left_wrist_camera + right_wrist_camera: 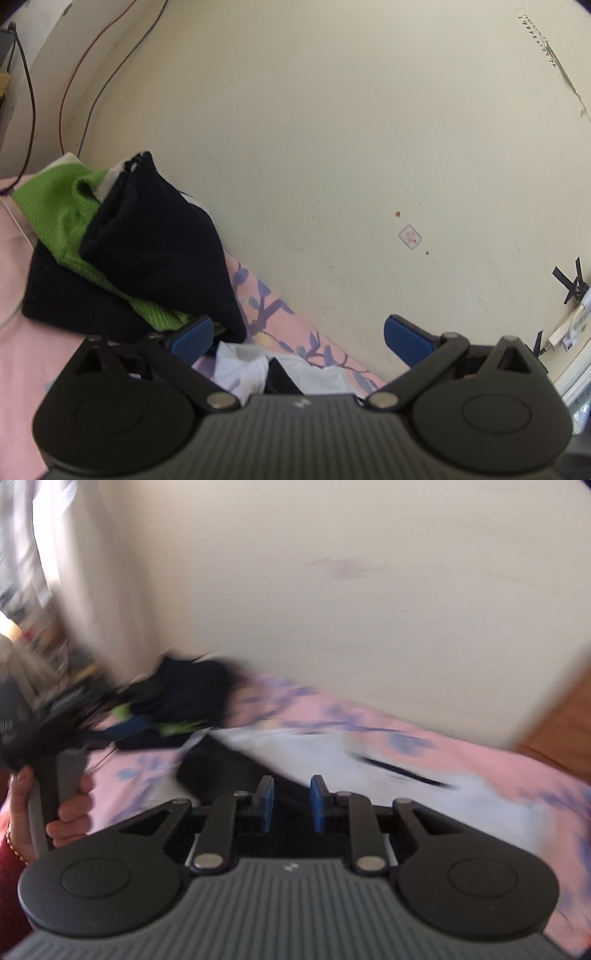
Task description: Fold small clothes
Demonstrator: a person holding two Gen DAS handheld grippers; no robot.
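Observation:
My left gripper (299, 338) stands wide open, nothing between its blue pads (194, 338). It hovers over a white garment (251, 369) lying on the pink flowered sheet (273, 314). Beside its left finger is a stack of folded clothes: a black piece (159, 251) on top, a green one (55, 206) under it, another black one (74, 299) at the bottom. The right wrist view is blurred. My right gripper (292, 805) has its pads a little apart with nothing gripped, above the white garment (332, 753) and its black part (229, 771). The stack (177, 709) lies far left.
A cream wall (332, 129) runs right behind the bed, with thin wires (70, 85) hanging at its left. A hand (70, 808) holds the left gripper's handle at the left of the right wrist view. A brown wooden surface (561, 720) shows at the right.

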